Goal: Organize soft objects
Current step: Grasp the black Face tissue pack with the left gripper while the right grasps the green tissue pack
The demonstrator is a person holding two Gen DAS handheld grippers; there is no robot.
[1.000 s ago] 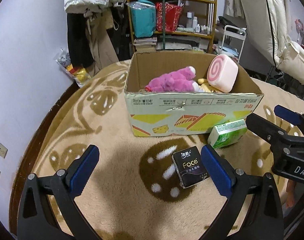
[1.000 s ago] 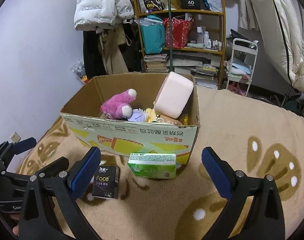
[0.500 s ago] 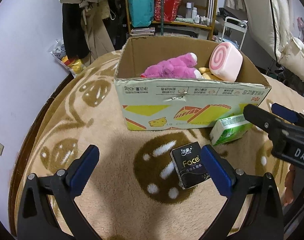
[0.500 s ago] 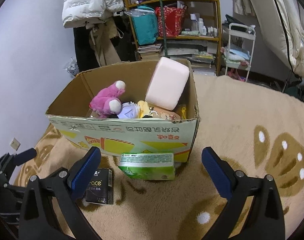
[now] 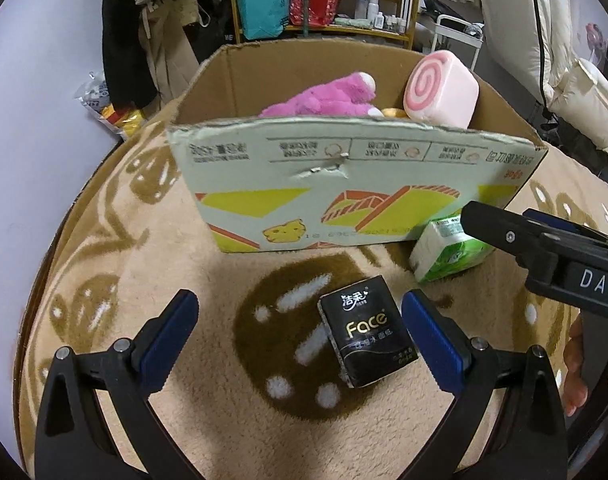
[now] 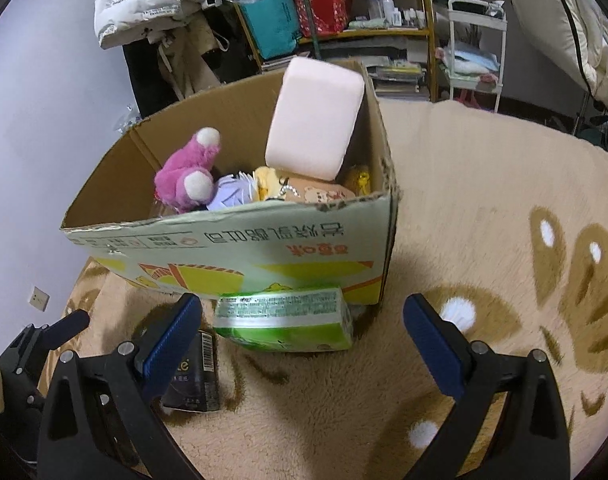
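Down on the rug [image 5: 175,288], from the left view, the left tool [image 5: 299,332] gapes wide; the black pack [image 5: 367,336] lies between its fingers, close to the right one at 3 o'clock. At 12 stands the box [image 5: 344,184] with the pink plush [image 5: 324,100] and swirl cushion [image 5: 440,94] inside. The green pack [image 5: 444,254] sits at the box's foot at 2 o'clock, under the right tool.

From the right view, the right tool [image 6: 301,334] is spread wide too, with the green pack [image 6: 283,320] between its fingers, touching the box [image 6: 263,244]. The black pack [image 6: 195,380] lies at 8 o'clock.
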